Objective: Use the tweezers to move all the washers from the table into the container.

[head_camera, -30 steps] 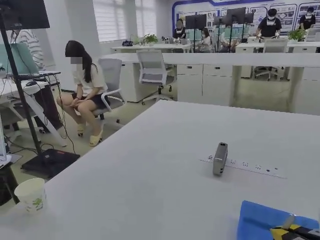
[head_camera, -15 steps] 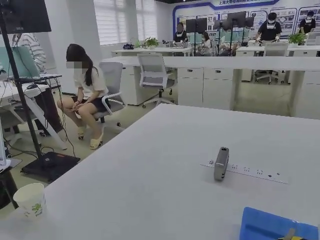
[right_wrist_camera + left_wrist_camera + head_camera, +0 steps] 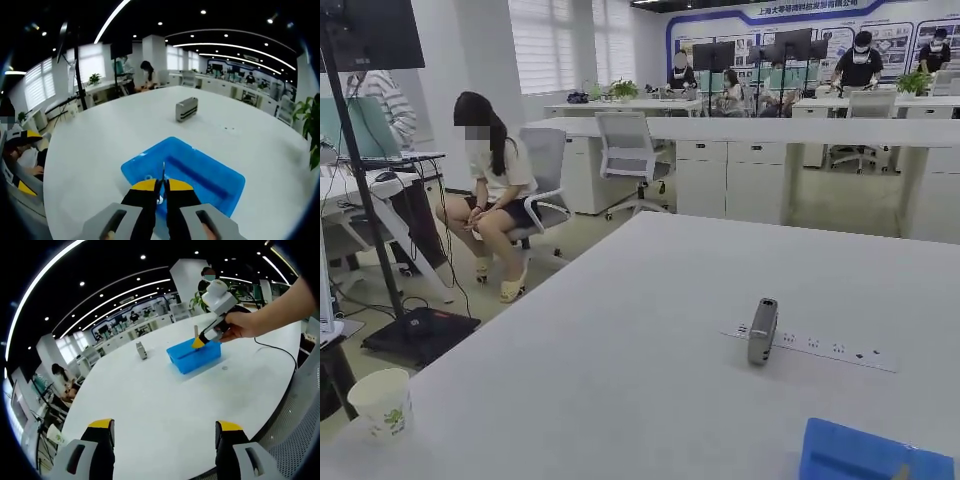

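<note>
My right gripper [image 3: 161, 186] is shut on thin metal tweezers [image 3: 163, 174], whose tips point into the blue container [image 3: 215, 187]. A small washer [image 3: 148, 177] lies inside the container near its left wall. In the left gripper view a hand holds the right gripper [image 3: 200, 342] over the blue container [image 3: 200, 359], and a tiny round speck [image 3: 224, 368], possibly a washer, lies on the table beside it. My left gripper [image 3: 165, 432] hangs open above bare white table. A corner of the blue container [image 3: 860, 455] shows in the head view.
A grey box-shaped device [image 3: 761, 330] stands on a white power strip [image 3: 840, 350] beyond the container. A paper cup [image 3: 382, 402] sits at the table's near left corner. People sit at desks around the office, off the white table [image 3: 620, 360].
The head camera has tilted upward, so the table and the blue container sit lower in the picture. Nothing on the table has visibly moved.
</note>
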{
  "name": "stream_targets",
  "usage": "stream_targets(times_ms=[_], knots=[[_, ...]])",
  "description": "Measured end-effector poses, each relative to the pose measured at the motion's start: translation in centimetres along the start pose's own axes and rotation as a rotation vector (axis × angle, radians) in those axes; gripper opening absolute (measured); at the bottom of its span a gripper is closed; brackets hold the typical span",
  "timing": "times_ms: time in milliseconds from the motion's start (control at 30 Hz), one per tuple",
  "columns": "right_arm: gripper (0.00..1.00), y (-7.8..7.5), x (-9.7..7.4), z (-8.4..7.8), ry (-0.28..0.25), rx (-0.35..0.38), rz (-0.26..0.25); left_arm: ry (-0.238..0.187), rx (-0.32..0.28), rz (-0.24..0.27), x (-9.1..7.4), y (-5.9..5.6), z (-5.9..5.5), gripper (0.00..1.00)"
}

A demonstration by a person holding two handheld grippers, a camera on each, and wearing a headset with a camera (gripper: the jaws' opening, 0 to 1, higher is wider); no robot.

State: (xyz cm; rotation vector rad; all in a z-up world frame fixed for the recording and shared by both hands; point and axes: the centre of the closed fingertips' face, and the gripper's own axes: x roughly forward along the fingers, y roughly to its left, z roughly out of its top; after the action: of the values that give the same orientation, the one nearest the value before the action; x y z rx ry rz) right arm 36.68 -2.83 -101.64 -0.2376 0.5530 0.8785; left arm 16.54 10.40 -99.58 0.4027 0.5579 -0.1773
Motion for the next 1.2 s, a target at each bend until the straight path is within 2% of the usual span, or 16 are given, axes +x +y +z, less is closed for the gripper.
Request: stream_targets(times_ms=[133,367,600,700,900,1200], knots=[[0.02,-0.2,-0.3,0.3,-0.001,-0.006,-0.016,-0.001,0.001,-0.002,0.0,0.0,0.0,0.84],[0.02,-0.8,-1.9,2.1,-0.053,0.006,-0.035,-0.007,0.0,-0.005,0.0,-0.1,0.1,0.85],[0.02,-0.5,-4.8,4.3,-0.119,0.005,-0.054,-0.008,0.007,-0.007,-0.1,-0.2,0.1,0.85],[0.02,-0.1,-6.1,4.7,-0.142,0.013,-0.059,-0.012,0.009,-0.009,-0.2,-0.3,0.2,0.85],[0.02,0.8,-8.3,4.2,-0.16,0.037,-0.079,-0.028,0.007,-0.007,-0.3,-0.2,0.4,0.83],[0.02,2.4,-10.6,2.1,-0.138,0.081,-0.106,-0.01,0.015,-0.048,0.0,-0.9,0.0,0.84]])
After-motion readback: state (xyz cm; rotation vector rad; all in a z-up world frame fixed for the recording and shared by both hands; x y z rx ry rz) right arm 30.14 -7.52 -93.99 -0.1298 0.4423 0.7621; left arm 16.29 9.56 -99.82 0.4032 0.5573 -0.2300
